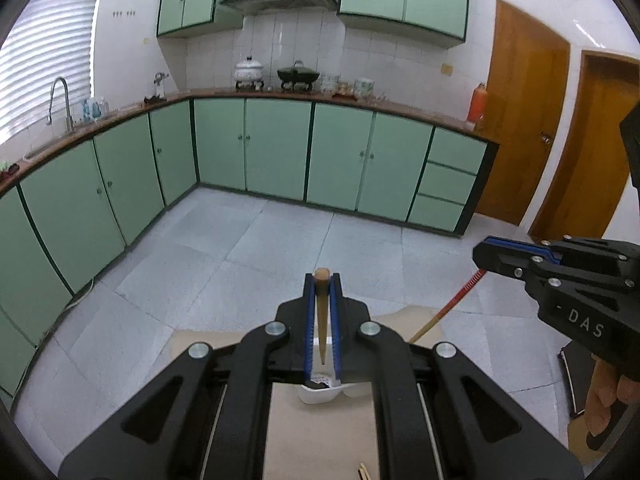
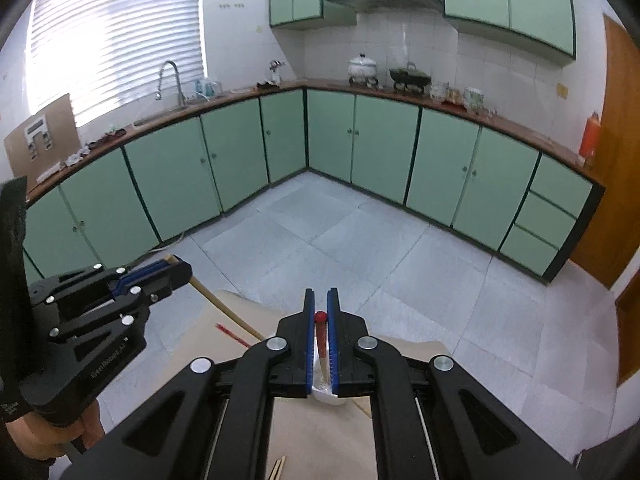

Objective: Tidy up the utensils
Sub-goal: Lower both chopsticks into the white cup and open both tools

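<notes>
Kitchen floor behind: two tongs (image 1: 322, 280) (image 2: 321, 300), each gripping one chopstick (image 1: 321, 312) (image 2: 321, 330).

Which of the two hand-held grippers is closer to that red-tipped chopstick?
Right. The right hand-held gripper is shut on the red-tipped chopstick; the left hand-held gripper is apart, holding a plain wooden chopstick.

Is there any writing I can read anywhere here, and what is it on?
"DAS": on the side of the right tool, seen from the left camera.
Pale lettering on the side of the left tool, seen from the right camera: too blurred to read.
Nothing else is legible.
</notes>
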Demonstrator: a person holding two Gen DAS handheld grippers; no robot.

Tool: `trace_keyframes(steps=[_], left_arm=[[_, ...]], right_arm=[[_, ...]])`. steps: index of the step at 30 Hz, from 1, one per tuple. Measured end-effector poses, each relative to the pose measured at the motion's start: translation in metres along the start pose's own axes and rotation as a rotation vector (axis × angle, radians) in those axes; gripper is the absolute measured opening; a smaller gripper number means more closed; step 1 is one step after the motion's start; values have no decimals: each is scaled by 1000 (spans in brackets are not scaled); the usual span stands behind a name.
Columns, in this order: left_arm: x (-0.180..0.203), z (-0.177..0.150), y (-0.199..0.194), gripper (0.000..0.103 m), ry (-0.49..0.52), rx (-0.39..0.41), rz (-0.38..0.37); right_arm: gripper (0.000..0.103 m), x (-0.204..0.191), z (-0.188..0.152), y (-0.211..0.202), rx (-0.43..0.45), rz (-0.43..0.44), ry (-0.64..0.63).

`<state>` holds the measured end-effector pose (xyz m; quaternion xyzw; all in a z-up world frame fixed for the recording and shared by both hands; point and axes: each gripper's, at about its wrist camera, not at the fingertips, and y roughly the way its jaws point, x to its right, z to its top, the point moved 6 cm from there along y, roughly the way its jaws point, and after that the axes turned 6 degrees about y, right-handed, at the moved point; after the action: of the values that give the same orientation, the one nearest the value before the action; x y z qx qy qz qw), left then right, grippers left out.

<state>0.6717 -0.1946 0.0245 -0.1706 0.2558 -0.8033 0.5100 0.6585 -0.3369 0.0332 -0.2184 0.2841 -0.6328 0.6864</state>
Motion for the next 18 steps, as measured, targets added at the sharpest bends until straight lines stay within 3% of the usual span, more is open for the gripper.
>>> trace_keyframes(steps=[9,13,18], left_arm=[[-11,-53,67,8,-7,-116,-1],[-17,-54,58,33,-12,-101,6],[-19,-44,18,45,17,-45,4]], right_arm=[[8,38,-43,59,-101,4,45],[10,48,-47,48,-76,7,52],[11,51,-53,3,3,32,64]])
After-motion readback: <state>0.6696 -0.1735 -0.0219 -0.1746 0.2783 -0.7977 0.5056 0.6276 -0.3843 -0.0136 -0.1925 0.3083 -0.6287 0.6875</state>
